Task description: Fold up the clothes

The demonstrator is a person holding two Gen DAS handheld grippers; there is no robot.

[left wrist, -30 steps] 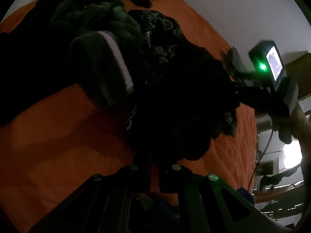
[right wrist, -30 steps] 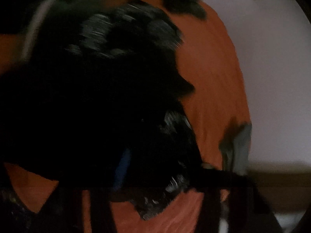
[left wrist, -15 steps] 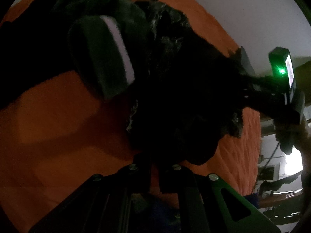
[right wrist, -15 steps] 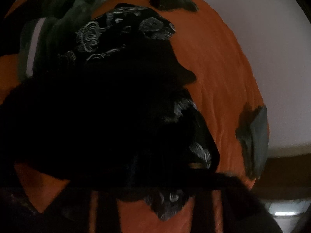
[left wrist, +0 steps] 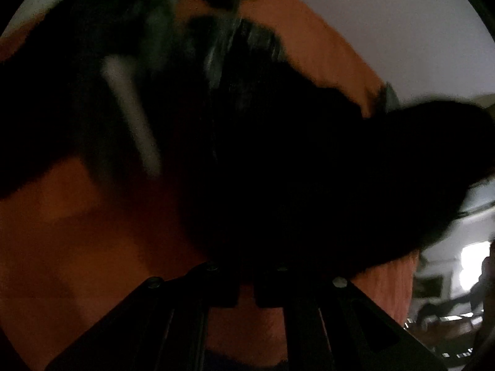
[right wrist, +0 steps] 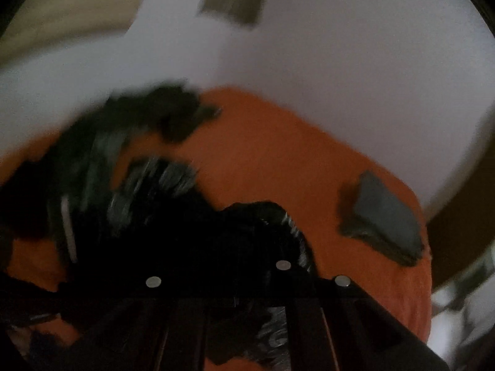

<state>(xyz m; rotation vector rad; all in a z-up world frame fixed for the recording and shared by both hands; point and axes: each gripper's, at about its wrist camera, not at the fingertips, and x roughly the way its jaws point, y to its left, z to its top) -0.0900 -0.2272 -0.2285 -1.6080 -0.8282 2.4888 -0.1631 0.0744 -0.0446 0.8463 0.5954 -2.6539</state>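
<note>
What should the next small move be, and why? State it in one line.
Probably raise both claws a little and draw them apart. The black garment looks pinched in the shut left claw and the shut right claw, but it sags bunched between them and overlaps the pile of dark clothes on the orange bedspread.
</note>
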